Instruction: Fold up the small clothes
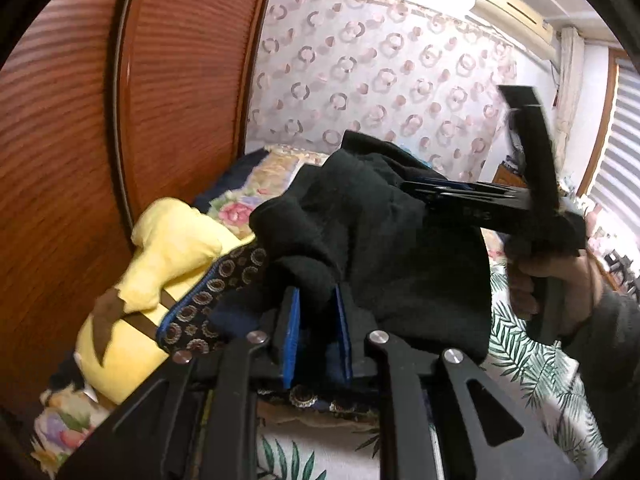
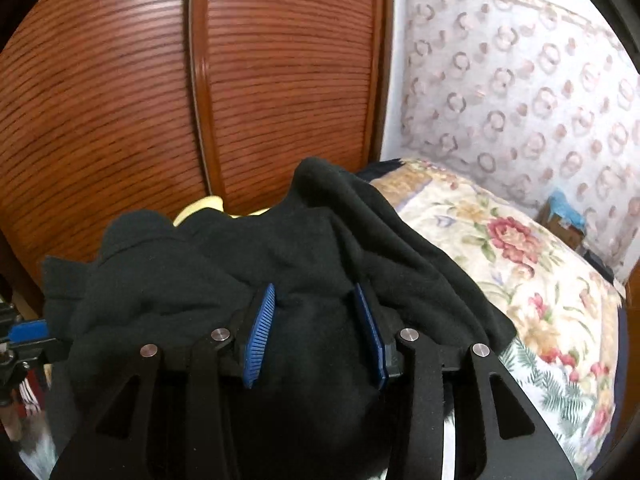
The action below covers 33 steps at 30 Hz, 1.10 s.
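Floral bed (image 2: 520,264): black garment (image 2: 248,264) pinched by both grippers.

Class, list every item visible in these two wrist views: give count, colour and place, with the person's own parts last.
Black garment: one, black, lifted over the bed, bunched between both tools.
Yellow plush toy: one, yellow with brown marks, beside the wardrobe.
Patterned cloth: one, dark with ring print, under the garment.
Floral bedcover: one, cream with flowers.
Wardrobe doors: two, reddish-brown, behind.
Air conditioner: one, cream, high on wall.
Left tool: shut on black garment.
Right tool: shut on black garment.
Right hand: one.
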### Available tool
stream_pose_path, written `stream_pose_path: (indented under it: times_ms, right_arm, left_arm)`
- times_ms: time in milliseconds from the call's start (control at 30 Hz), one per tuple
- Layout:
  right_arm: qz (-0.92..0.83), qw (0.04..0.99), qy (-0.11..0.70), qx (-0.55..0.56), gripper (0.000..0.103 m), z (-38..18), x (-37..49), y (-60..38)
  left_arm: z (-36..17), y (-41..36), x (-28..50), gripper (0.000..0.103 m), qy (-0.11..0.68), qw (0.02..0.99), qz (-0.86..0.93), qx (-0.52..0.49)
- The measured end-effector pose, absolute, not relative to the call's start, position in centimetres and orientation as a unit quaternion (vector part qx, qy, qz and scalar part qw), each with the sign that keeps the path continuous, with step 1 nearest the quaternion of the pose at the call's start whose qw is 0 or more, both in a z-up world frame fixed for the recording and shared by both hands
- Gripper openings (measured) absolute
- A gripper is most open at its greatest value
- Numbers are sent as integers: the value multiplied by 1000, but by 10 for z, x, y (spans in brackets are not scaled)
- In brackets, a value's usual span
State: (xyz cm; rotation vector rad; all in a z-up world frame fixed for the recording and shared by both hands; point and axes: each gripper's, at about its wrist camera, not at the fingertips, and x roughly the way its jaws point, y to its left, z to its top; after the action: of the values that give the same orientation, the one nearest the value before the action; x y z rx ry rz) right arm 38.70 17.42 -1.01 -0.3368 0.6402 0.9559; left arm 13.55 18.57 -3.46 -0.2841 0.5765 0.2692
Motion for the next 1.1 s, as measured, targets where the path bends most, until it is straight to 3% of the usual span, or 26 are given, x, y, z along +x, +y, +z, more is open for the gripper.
stream_pose_path:
  times_ms: [767,1100]
  right_arm:
    - [337,902,254,-88,49,40,248,-29]
    - [274,926,253,-58,83,44,204,-97]
  left_arm:
    - [-3,71,101,19,265,960,66,-55]
    - [7,28,95,23,263,964,23,-36]
